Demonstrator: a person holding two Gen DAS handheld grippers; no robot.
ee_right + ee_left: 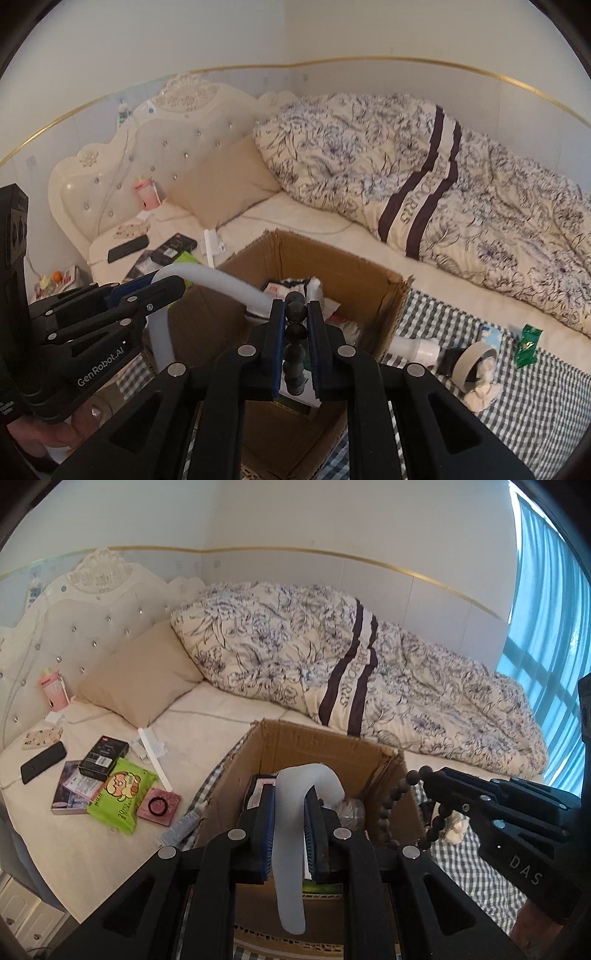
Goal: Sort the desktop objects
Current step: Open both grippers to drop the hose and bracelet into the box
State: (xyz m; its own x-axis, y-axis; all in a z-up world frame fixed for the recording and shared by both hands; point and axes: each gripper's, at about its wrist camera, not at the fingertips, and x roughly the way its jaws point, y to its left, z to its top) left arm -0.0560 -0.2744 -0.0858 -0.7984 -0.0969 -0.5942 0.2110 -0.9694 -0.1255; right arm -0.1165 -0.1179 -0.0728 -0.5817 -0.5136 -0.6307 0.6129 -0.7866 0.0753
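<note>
- Both grippers hang over the open box [325, 753], probably to drop their loads into it.
- The left gripper [290, 834] is clamped on a pale tube [291, 849], which bends above the box.
- The right gripper [297, 339] is closed on a dark bead string [295, 332], also above the box.

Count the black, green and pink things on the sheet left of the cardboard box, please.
Black: 2 (phone, small box)
Green: 1 (wipes)
Pink: 2 (cup, card)
Total: 5
</note>
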